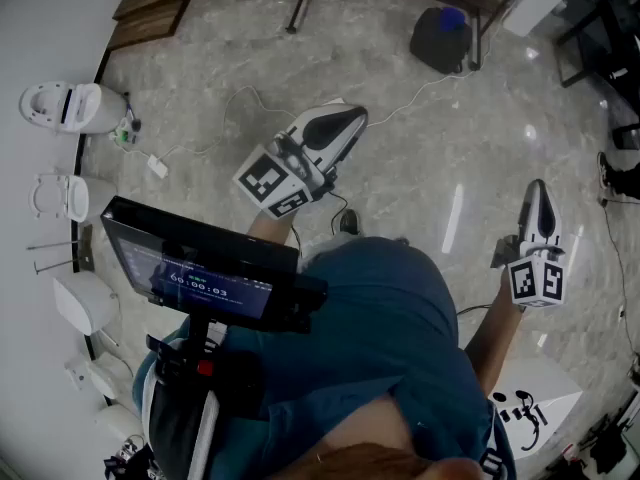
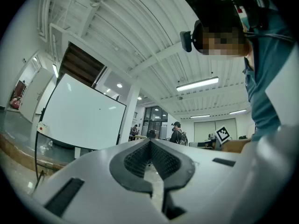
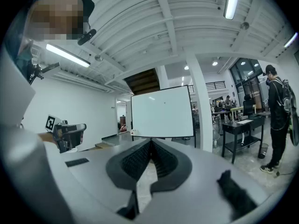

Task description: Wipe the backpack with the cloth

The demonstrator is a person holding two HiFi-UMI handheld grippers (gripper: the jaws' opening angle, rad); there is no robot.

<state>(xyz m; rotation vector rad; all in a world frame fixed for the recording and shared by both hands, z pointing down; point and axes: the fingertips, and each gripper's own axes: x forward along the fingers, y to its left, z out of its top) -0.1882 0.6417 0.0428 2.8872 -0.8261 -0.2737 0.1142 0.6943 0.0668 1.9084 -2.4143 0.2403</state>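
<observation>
- The left tongs [image 1: 352, 120] are held above the stone floor [image 1: 420, 168], at about 12 o'clock from the person's blue shirt [image 1: 390, 338], with their tips towards 1 o'clock
- In the left gripper view their two ribbed pads meet at the tip; the tongs are closed together with nothing between them
- The left marker cube [image 1: 272, 183] sits at the back of these tongs, at their 7 o'clock
- The right tongs [image 1: 537, 190] are at 3 o'clock from the shirt, well apart from the left ones, with their tips towards 12 o'clock and the right marker cube [image 1: 537, 281] at their 6 o'clock
- In the right gripper view these pads are also pressed together and hold nothing
- A dark rounded bag with a blue patch on top, which looks like the backpack [image 1: 440, 38], lies on the floor at 1 o'clock in the head view, beside a thin counter leg [image 1: 478, 38] and well apart from both tongs
- A white cable [image 1: 240, 118] trails over the floor at 11 o'clock
- A whiteboard [image 3: 162, 112] stands straight ahead of the right tongs, with a black counter [image 3: 240, 127] at its 3 o'clock
</observation>
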